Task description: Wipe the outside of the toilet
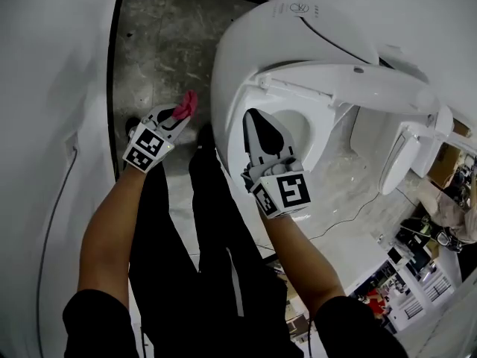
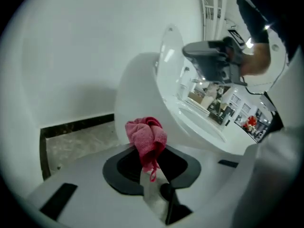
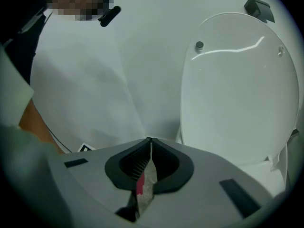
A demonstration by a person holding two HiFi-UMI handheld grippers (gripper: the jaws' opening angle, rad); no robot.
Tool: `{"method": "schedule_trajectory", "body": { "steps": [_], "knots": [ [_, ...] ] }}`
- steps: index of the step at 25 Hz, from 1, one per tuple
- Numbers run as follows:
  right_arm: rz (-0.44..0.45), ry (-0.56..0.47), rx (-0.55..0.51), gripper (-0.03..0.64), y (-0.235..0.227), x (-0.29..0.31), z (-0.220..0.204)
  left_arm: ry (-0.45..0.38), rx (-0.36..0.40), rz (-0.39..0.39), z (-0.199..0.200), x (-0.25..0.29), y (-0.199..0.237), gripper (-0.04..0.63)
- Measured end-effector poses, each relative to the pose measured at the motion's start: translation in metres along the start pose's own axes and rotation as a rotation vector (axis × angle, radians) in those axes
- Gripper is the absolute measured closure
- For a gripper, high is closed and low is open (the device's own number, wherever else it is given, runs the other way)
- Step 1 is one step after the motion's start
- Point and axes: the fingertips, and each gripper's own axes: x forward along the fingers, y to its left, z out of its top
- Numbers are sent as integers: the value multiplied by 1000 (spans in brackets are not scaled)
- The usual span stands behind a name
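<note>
The left gripper (image 1: 177, 116) pinches a bunched pink cloth (image 1: 187, 104) just beside the white toilet's (image 1: 227, 66) outer wall, seemingly not yet touching. The right gripper (image 1: 258, 121), jaws pressed together and empty, hovers over the open bowl. Rubbing hard could tug the cloth loose.

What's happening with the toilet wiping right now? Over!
Left gripper shut on pink cloth, beside the toilet, outer side. Right gripper shut, empty, over the rim. Nothing in the way.
</note>
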Motion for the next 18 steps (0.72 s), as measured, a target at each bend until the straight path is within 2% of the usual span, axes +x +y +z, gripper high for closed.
{"method": "schedule_trajectory", "body": {
  "steps": [3, 5, 9, 12, 15, 18],
  "knots": [
    [-15, -8, 6, 580, 2, 7, 9, -66, -67, 82, 38, 7, 43, 505],
    [-34, -2, 12, 580, 4, 13, 10, -86, -80, 97, 56, 18, 60, 505],
    [-140, 12, 64, 580, -5, 25, 4, -73, 34, 57, 84, 50, 72, 505],
    [-208, 14, 104, 580, -13, 33, -2, -76, 67, 69, 103, 70, 92, 505],
    [-229, 20, 123, 580, -16, 37, -10, -85, 74, 90, 119, 86, 120, 505],
    [-242, 27, 124, 580, -21, 39, -17, -64, 139, 63, 132, 104, 135, 505]
  ]
}}
